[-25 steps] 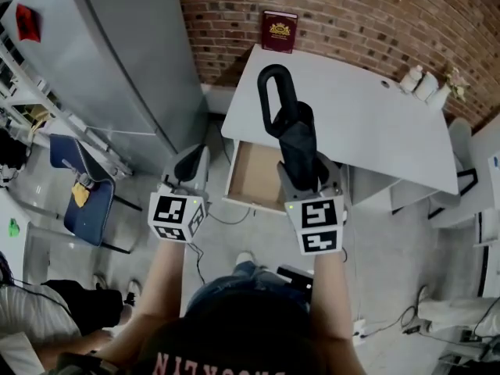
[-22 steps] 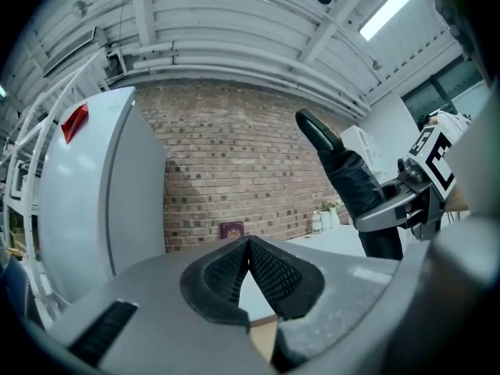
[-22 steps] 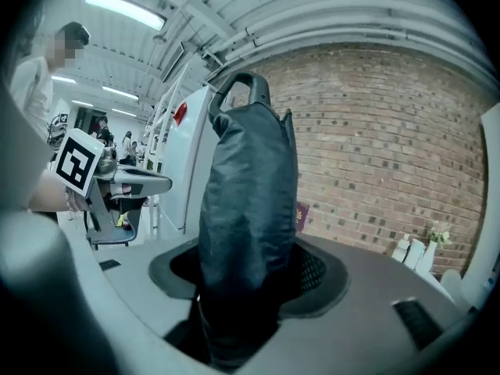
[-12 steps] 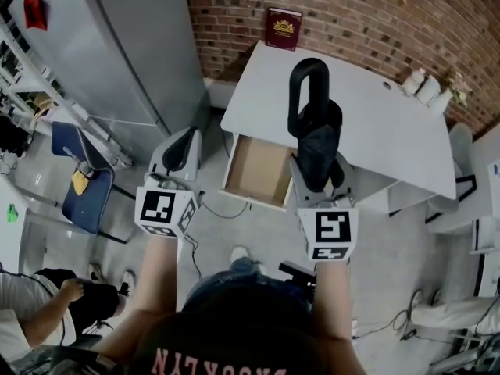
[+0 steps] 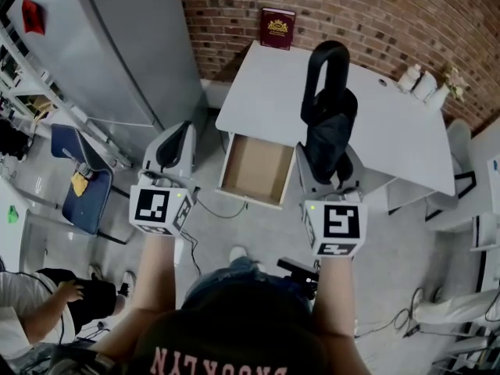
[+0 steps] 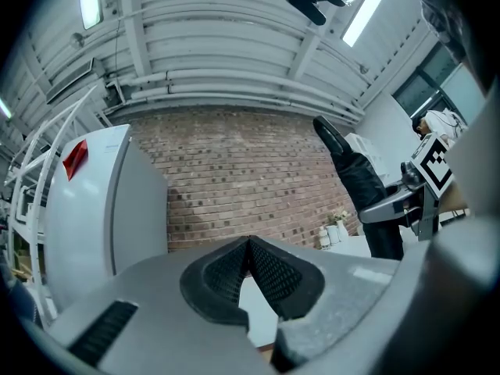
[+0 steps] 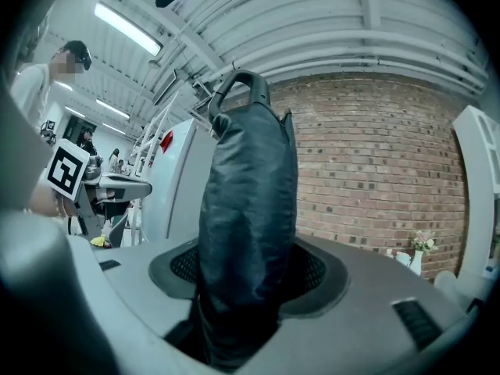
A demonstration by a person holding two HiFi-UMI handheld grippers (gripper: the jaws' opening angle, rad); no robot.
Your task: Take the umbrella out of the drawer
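R gripper (image 5: 328,162) (image 7: 248,276): jaws stand wide but are clamped on the umbrella (image 5: 328,123) (image 7: 246,201), w/ pads pressing the black folded fabric from both sides. The grip is on its lower part. The rest sticks out ahead of the jaws, w/ the loop handle (image 5: 329,62) (image 7: 238,88) at the far end. In the R gripper view the fabric fills the whole gap btwn the pads.

L gripper (image 5: 173,143) (image 6: 248,244): closed, pad tips touching, nothing btwn them. It's held on the person's left, well apart from the umbrella, over the floor just left of the drawer (image 5: 251,170).

Umbrella is out of the drawer, in the air. In the head view it lies across the desk (image 5: 391,131) front edge, just right of the drawer. Drawer is pulled open, brown bottom showing. L gripper view also catches the umbrella (image 6: 363,194) in the R gripper's jaws near its right edge.

Desk is white and sits against a brick wall (image 5: 367,14). A red book (image 5: 279,29) stands against the wall by the desk's far-left corner. White bottles (image 5: 420,83) & small flowers (image 5: 454,83) are at the far right. A grey cabinet (image 5: 117,53) stands left of the desk, w/ a blue chair (image 5: 78,190) nearer the person. Another person (image 5: 47,303) shows at the head view's bottom left.
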